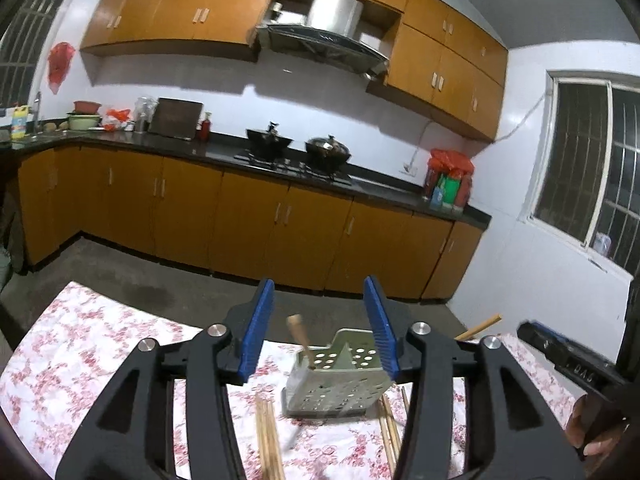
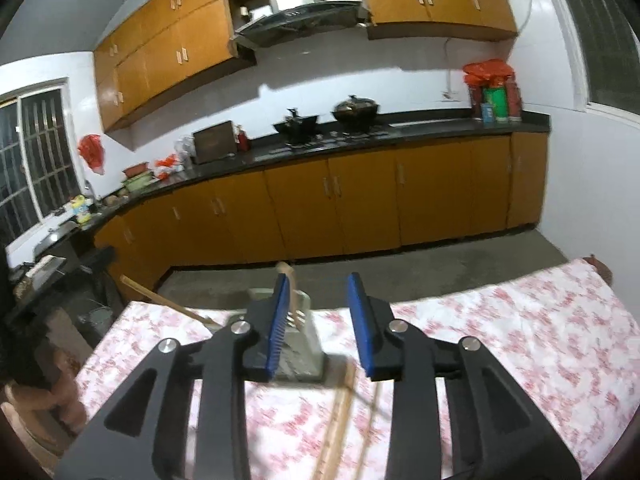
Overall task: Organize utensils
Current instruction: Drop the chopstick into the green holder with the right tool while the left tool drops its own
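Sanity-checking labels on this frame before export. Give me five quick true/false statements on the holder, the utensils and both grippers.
1. The perforated utensil holder stands on a floral tablecloth. True.
2. The holder is empty. False: a wooden-handled utensil sticks up out of it.
3. The left gripper is clamped on a chopstick. False: its jaws stand apart with nothing between the pads.
4. Loose chopsticks lie on the cloth in front of the holder. True.
5. The right gripper is shut. False: its blue pads stand apart and grip nothing; the chopsticks lie on the cloth below.
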